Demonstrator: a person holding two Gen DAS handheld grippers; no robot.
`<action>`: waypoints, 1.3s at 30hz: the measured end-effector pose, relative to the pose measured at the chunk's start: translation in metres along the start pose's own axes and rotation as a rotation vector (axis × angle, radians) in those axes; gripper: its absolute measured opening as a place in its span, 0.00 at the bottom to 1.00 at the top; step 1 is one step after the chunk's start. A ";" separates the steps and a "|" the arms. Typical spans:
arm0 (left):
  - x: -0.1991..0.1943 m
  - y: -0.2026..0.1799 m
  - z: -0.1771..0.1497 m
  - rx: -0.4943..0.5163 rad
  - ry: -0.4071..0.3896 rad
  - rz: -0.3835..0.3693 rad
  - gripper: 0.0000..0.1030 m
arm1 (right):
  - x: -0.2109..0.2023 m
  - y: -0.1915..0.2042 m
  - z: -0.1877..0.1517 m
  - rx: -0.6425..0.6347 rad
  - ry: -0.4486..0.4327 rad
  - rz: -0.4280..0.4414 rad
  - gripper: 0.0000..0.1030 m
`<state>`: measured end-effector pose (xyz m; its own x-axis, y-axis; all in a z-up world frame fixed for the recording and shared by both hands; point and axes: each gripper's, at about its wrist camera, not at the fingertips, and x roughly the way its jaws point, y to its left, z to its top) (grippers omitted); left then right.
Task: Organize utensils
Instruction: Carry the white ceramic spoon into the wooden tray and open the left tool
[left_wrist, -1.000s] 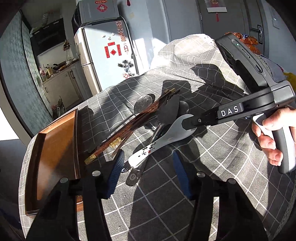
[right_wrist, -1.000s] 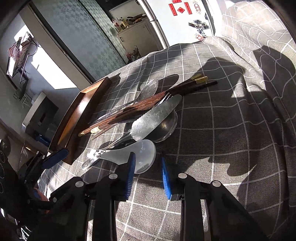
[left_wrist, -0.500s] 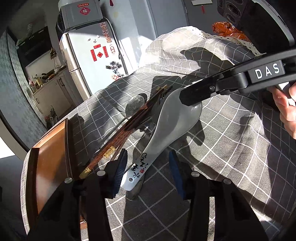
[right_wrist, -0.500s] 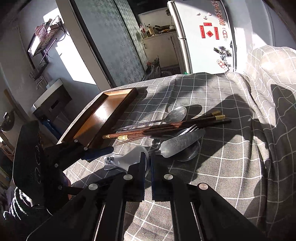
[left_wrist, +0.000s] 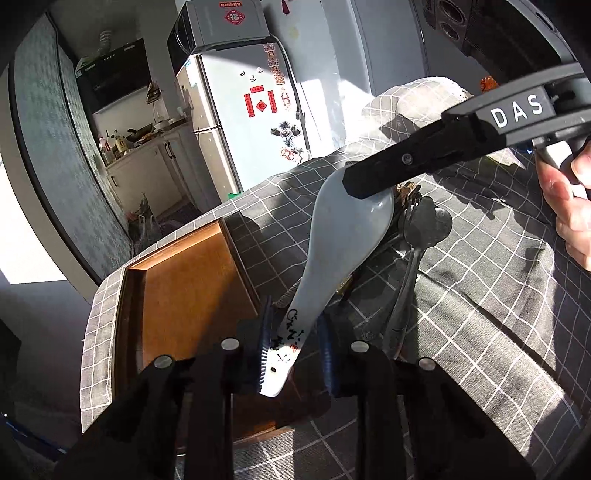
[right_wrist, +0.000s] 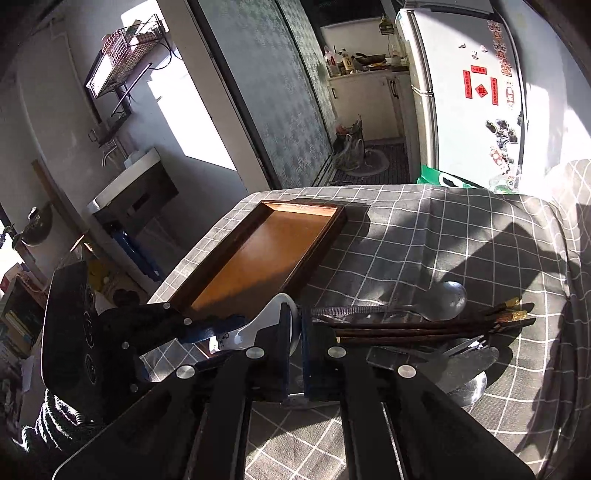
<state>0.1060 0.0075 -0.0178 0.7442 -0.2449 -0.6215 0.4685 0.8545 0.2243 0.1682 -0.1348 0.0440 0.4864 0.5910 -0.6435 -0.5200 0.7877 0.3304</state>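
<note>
A white ceramic spoon (left_wrist: 343, 236) with black writing on its handle hangs in the air. My right gripper (right_wrist: 294, 328) is shut on its bowl rim (right_wrist: 273, 314). My left gripper (left_wrist: 295, 354) stands around the handle end, pads close on both sides; contact is unclear. A wooden tray (left_wrist: 184, 291) lies on the checked cloth to the left; it also shows in the right wrist view (right_wrist: 273, 243). Dark chopsticks (right_wrist: 424, 325), a metal spoon (right_wrist: 443, 295) and other metal utensils (left_wrist: 417, 236) lie in a pile on the cloth.
The table is covered by a grey checked cloth (left_wrist: 480, 332). A fridge (left_wrist: 251, 110) and kitchen counter stand behind the table. The table edge runs just beyond the tray (right_wrist: 229, 221).
My right gripper closed on the ceramic spoon's bowl and lifted it off the pile toward the tray. My left gripper's pads narrowed around the spoon's handle.
</note>
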 end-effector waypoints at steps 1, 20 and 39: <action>0.002 0.012 -0.001 -0.026 0.008 0.008 0.25 | 0.012 0.003 0.009 -0.008 0.011 0.017 0.05; 0.035 0.084 -0.039 -0.199 0.179 0.175 0.26 | 0.159 0.017 0.041 0.022 0.200 0.089 0.06; -0.011 0.063 -0.033 -0.215 0.083 0.096 0.77 | 0.125 0.019 0.028 0.048 0.094 0.123 0.63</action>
<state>0.1118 0.0791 -0.0216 0.7344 -0.1268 -0.6668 0.2790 0.9520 0.1263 0.2386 -0.0413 -0.0105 0.3521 0.6660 -0.6576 -0.5361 0.7194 0.4416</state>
